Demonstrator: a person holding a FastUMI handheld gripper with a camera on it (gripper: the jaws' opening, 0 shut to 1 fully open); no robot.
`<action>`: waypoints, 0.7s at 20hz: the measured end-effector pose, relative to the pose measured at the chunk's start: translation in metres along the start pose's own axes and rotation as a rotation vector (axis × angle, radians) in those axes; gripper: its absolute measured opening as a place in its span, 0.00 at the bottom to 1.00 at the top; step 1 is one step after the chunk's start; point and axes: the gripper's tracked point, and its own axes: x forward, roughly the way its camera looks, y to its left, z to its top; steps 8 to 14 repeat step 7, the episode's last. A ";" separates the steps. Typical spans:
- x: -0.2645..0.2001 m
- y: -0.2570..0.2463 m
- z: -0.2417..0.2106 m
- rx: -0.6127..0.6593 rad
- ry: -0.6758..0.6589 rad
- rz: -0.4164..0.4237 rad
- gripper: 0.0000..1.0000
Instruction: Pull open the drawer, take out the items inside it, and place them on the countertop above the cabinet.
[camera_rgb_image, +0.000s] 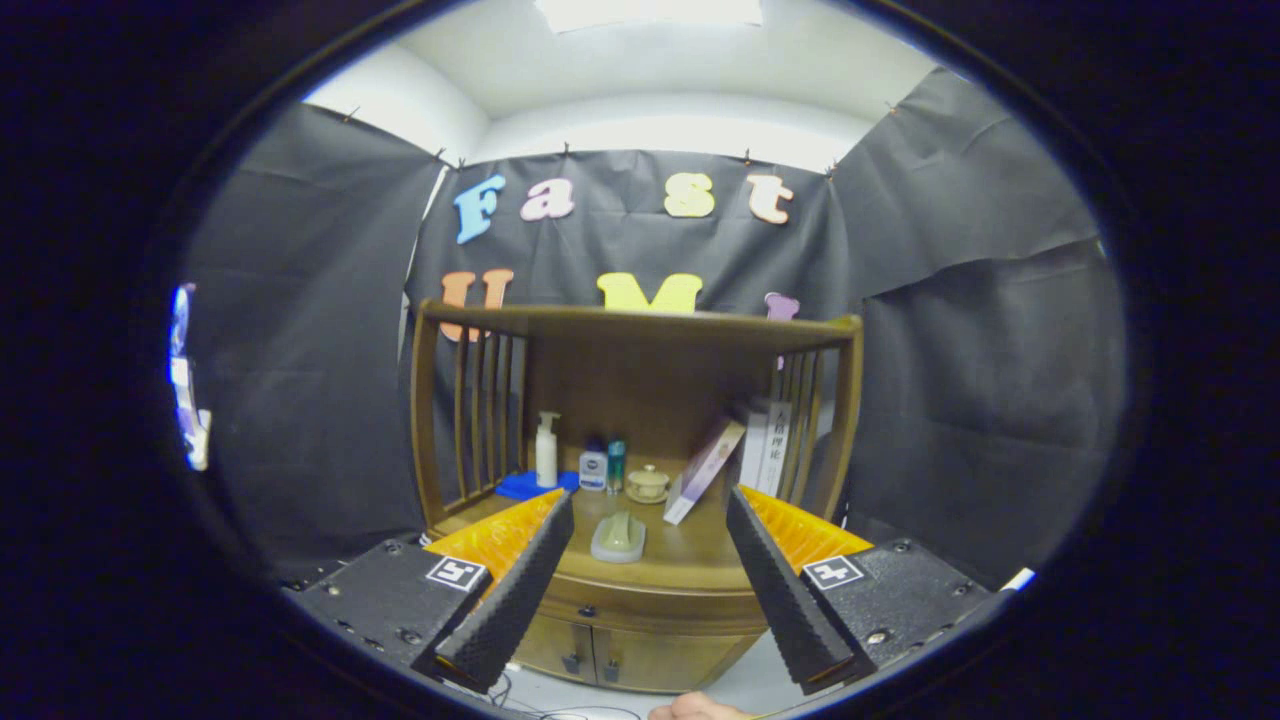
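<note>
A wooden cabinet stands ahead of me, its countertop (690, 560) under a slatted shelf frame. A pale green, flat item (618, 537) lies on the countertop near the front edge, between and just beyond my fingers. The drawer (640, 606) below the countertop edge looks closed, with a small dark knob. Two cabinet doors (600, 655) sit under it. My gripper (648, 520) is open and holds nothing; its black, ridged fingers (520, 590) are spread wide in front of the cabinet, apart from it.
At the back of the countertop stand a white pump bottle (546, 450), small bottles (603, 467), a lidded cup on a saucer (648, 484), a blue pad (530, 485) and leaning books (735, 460). Cables lie on the floor (560, 708). A fingertip (695, 710) shows below.
</note>
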 end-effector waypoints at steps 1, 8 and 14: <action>-0.014 -0.006 0.011 0.011 0.008 0.004 1.00; -0.084 -0.056 0.095 -0.017 -0.090 -0.056 1.00; -0.084 -0.056 0.095 -0.017 -0.090 -0.056 1.00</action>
